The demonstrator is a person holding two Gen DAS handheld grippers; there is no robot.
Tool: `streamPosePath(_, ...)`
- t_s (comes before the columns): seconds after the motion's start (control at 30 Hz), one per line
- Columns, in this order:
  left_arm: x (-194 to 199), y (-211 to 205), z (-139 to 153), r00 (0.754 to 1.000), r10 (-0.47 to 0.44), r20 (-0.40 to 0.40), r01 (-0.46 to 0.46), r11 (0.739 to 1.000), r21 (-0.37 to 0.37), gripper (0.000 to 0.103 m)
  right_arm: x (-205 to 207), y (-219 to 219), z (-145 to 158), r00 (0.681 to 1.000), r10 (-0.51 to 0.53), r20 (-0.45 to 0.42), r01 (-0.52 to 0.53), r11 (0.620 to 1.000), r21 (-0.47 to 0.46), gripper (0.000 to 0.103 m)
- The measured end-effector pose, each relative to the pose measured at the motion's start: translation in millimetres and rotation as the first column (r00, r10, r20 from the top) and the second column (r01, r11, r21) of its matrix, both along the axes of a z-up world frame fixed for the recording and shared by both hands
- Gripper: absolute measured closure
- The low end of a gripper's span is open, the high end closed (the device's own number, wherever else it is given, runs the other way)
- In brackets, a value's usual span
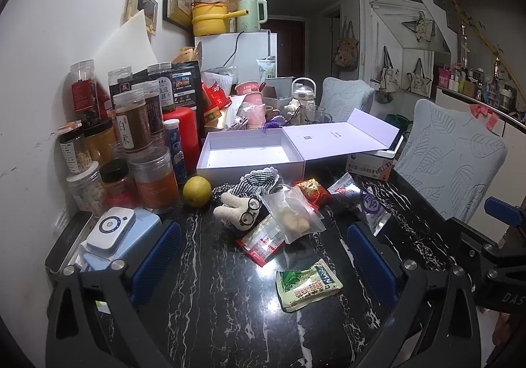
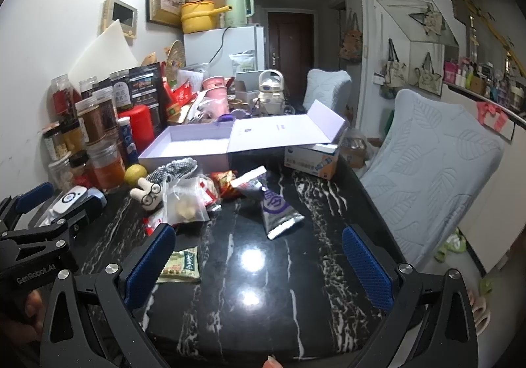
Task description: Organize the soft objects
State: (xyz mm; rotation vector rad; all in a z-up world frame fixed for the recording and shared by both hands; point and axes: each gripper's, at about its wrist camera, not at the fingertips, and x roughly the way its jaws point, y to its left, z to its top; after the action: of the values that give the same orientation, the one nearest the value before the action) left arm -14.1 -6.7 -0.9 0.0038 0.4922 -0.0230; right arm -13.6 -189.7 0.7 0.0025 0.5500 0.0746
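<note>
Many jars [image 1: 138, 151] beside open box [image 1: 250, 154]

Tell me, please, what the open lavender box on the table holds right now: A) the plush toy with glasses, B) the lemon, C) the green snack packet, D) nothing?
D: the lavender box shows only its bare white floor, while the plush toy, green snack packet and lemon all lie on the table outside it.

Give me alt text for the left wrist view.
The open left gripper hovers empty over a black marble table, facing a plush toy with glasses and scattered snack packets. Behind them sits an open, empty lavender box, with jars crowded at the left.
</note>
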Motion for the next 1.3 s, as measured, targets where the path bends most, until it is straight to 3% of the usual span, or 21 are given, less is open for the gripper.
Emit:
streamPosePath(0.93,3,-3,-3,1.0,-0.002,-0.021,0.002,1.0,0.006,0.0,-2,0,-8,1.0,0.028,-0.01,-0.027,1.0,0.015,0.0)
streamPosePath(1.3,11,4,-9,0.999,0.025,-0.043,-0.024,1.0,0.018,0.0,9,11,-19,0.997,0.065,-0.051,-0.064,0.998,0.021,0.0)
